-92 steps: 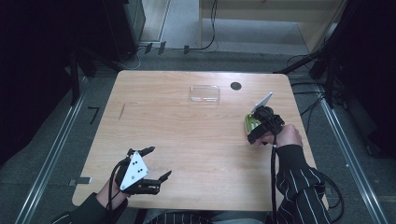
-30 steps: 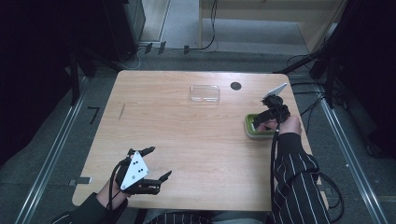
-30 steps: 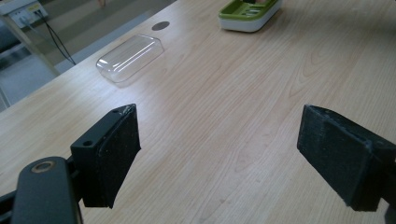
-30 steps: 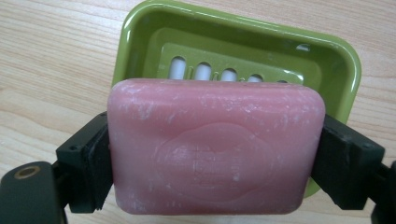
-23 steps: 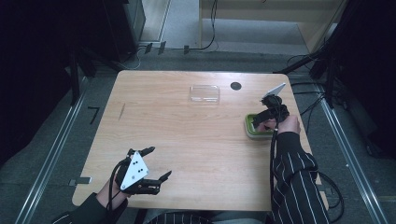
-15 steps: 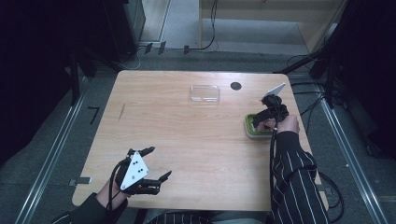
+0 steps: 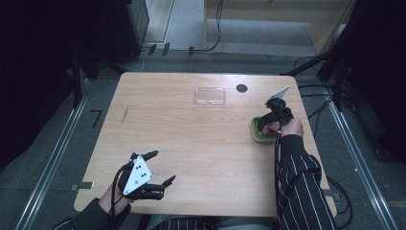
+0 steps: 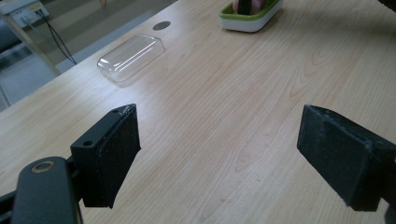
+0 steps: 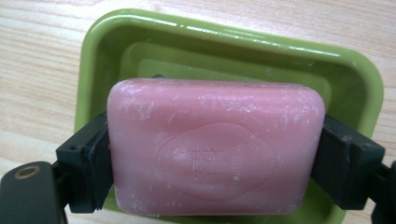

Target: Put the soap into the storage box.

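Near the front left corner of the tabletop (image 7: 191,143), your left gripper (image 7: 155,168) is waiting with jaws wide and holding nothing. Toward the right edge, your right gripper (image 9: 215,154) is clamping the pink soap (image 9: 215,147) over the green dish (image 9: 355,79); lower it level and centred before releasing.
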### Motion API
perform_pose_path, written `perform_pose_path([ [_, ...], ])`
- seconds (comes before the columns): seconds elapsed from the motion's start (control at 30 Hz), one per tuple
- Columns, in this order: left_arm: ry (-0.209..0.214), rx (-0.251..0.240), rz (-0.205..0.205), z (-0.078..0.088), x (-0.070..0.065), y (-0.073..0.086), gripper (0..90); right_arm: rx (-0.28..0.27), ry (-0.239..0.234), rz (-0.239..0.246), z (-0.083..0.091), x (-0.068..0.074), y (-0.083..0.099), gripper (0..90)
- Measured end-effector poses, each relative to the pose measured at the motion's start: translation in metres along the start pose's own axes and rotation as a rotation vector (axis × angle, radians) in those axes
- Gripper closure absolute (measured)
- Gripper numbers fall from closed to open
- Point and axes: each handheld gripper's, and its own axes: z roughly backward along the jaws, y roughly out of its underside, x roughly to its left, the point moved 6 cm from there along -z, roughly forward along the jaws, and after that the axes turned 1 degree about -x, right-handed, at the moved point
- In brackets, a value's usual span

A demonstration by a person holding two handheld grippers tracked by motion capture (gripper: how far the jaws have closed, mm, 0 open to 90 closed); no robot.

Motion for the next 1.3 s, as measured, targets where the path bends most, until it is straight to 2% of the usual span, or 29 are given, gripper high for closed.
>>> perform_pose_path([
  [0.17, 0.0, -0.002, 0.001, 0.0001, 0.0001, 0.0001, 14.0, 0.013, 0.001, -0.02, -0.0041, -0.0015, 0.0002, 13.4],
  [0.77, -0.002, -0.004, 0.002, 0.0003, 0.0001, -0.0001, 14.0, 0.028, 0.013, -0.036, -0.0098, 0.0013, 0.0004, 13.3],
  [1.3, -0.001, -0.001, 0.0, 0.0001, 0.0, 0.0001, 14.0, 0.02, 0.03, -0.028, -0.0086, 0.0002, 0.0004, 13.0],
])
